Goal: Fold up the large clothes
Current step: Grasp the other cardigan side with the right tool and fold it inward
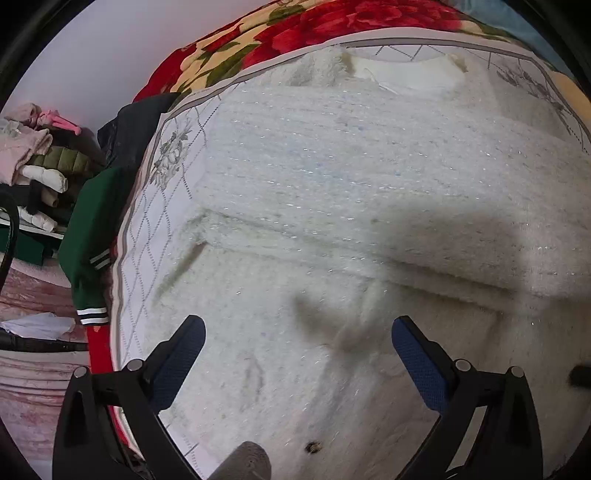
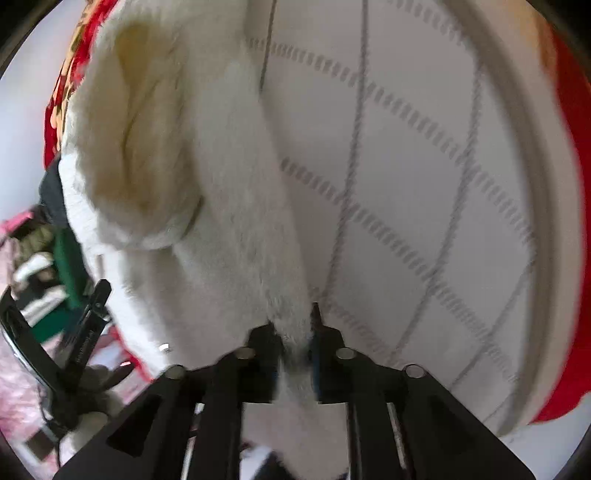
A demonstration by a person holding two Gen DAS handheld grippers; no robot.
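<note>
A: We see the fluffy white sweater (image 1: 332,184) spread flat on the quilted white mattress (image 1: 147,236), collar at the far end near the red floral blanket (image 1: 295,29). One part lies folded across the body, making a ridge.

B: Our left gripper (image 1: 298,343) hovers over the near end of the sweater with its jaws standing wide apart. Nothing sits between the blue pads (image 1: 417,365) (only bare fuzz shows beneath them).

A: And the right gripper (image 2: 293,332)?

B: Its jaws are drawn close together, pinching a strip of the white sweater (image 2: 236,221) between them. From the grip the fabric runs away along the left side of the view, and the mattress (image 2: 424,184) with its diamond stitching lies to the right.

A: Off the bed's left edge we see a green jacket (image 1: 92,229) with striped cuffs and a pile of folded clothes (image 1: 33,158), blurred in the right view.
</note>
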